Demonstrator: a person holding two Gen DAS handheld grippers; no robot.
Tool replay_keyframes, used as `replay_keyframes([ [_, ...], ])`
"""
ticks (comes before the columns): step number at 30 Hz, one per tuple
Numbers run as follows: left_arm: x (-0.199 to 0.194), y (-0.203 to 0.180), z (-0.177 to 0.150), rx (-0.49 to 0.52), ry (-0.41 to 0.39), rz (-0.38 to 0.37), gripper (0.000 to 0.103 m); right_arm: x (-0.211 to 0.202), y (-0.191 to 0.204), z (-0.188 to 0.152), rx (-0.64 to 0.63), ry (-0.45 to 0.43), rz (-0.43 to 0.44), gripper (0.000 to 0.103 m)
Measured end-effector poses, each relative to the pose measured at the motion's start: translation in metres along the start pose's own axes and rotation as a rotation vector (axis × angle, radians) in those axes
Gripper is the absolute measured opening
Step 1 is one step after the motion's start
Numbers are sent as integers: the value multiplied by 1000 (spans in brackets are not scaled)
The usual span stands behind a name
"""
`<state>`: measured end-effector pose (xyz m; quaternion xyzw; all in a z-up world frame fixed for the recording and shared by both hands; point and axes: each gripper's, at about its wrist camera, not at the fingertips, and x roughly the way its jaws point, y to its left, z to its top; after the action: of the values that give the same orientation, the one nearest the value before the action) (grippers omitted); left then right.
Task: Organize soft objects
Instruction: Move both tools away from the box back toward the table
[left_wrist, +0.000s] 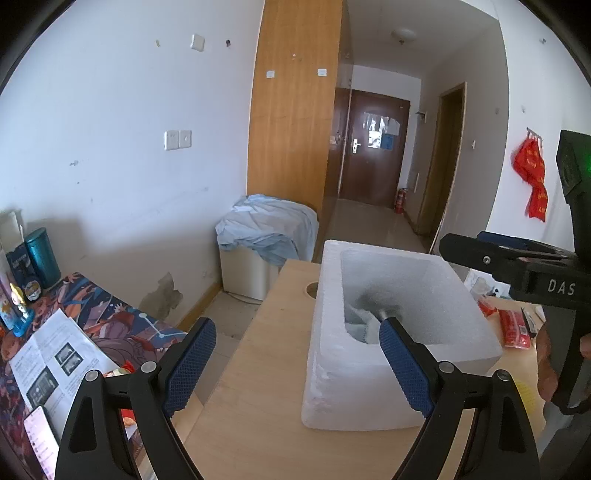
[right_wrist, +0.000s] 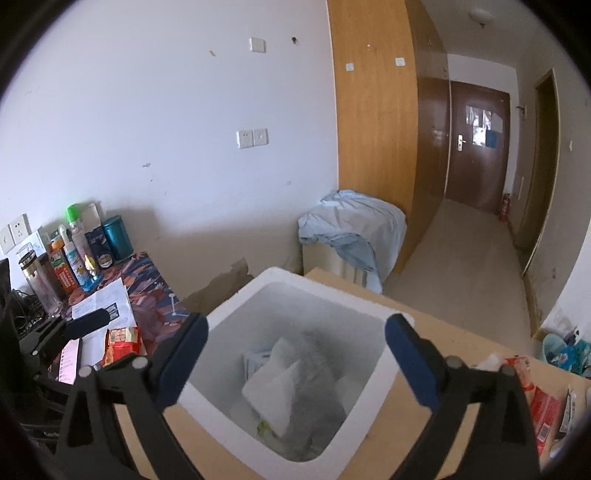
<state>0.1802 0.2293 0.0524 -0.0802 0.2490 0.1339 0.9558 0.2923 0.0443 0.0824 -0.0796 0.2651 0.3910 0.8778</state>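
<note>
My left gripper (left_wrist: 297, 365) stands with its blue-padded fingers spread wide and nothing between them. It hangs over the near left part of the wooden table (left_wrist: 255, 387), and the white foam box (left_wrist: 369, 384) sits just ahead and to the right of it; the right pad overlaps the box's near rim in this view, and I cannot tell whether it touches.

My right gripper (right_wrist: 295, 363) is likewise spread and grips nothing. It hovers directly above the box's open mouth (right_wrist: 236, 306), one finger to each side of it.

Inside the box, between the fingers, lie the soft objects (right_wrist: 280, 384): pale, white, folded or bagged pieces, blurred. I cannot count them or name them. A small green-marked item shows at the bottom, unclear.

From the left wrist view, only a grey-blue scrap of the contents shows past the box wall.

Red packets (right_wrist: 543, 402) lie on the table beyond the right finger, partly cut off by it. The other gripper's body (left_wrist: 532, 269) enters at right, its tips in shadow.
</note>
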Motion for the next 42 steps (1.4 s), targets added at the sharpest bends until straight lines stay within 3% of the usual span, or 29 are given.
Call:
replay_keyframes([
  [11, -11, -15, -1, 14, -12, -18, 90, -27, -7, -6, 14, -12, -36, 98],
  [18, -29, -35, -4, 26, -24, -55, 91, -69, -17, -26, 35, -27, -84, 98],
  [25, -58, -56, -9, 43, -68, -98, 101, -116, -27, -53, 77, -51, -130, 103],
  [42, -126, -123, -26, 141, -150, -241, 102, -210, -36, -98, 137, -137, -242, 103],
])
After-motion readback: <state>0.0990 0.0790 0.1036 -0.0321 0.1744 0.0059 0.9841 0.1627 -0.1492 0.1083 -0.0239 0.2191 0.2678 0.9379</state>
